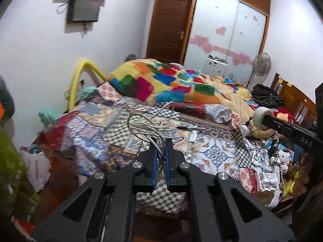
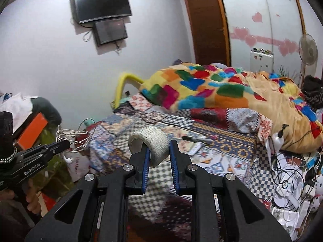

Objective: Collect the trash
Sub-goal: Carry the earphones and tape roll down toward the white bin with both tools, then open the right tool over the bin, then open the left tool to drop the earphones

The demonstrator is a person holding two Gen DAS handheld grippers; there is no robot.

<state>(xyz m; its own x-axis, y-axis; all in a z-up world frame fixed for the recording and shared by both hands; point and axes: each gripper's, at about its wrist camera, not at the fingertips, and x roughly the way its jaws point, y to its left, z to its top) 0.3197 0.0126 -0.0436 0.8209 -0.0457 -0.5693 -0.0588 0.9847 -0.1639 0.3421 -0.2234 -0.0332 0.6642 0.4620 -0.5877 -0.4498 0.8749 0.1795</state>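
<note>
My left gripper (image 1: 160, 141) is shut on a tangled bundle of white cable (image 1: 150, 126), held above the patchwork bed cover (image 1: 101, 125). The same cable (image 2: 73, 137) hangs from it at the left of the right wrist view. My right gripper (image 2: 159, 144) is shut on a white roll of bandage tape (image 2: 150, 146); one finger goes through the roll's hole. The roll (image 1: 262, 118) also shows at the right of the left wrist view, above the bed. A black marker (image 1: 189, 128) and a small white stick (image 1: 192, 137) lie on the cover ahead.
A colourful blanket (image 1: 171, 82) is heaped on the bed. Cables, chargers, papers and soft toys (image 1: 270, 157) clutter the bed's right side. A green bag (image 1: 14, 171) and a white plastic bag (image 1: 38, 169) stand at left on the floor. A fan (image 1: 261, 64) stands by the wardrobe.
</note>
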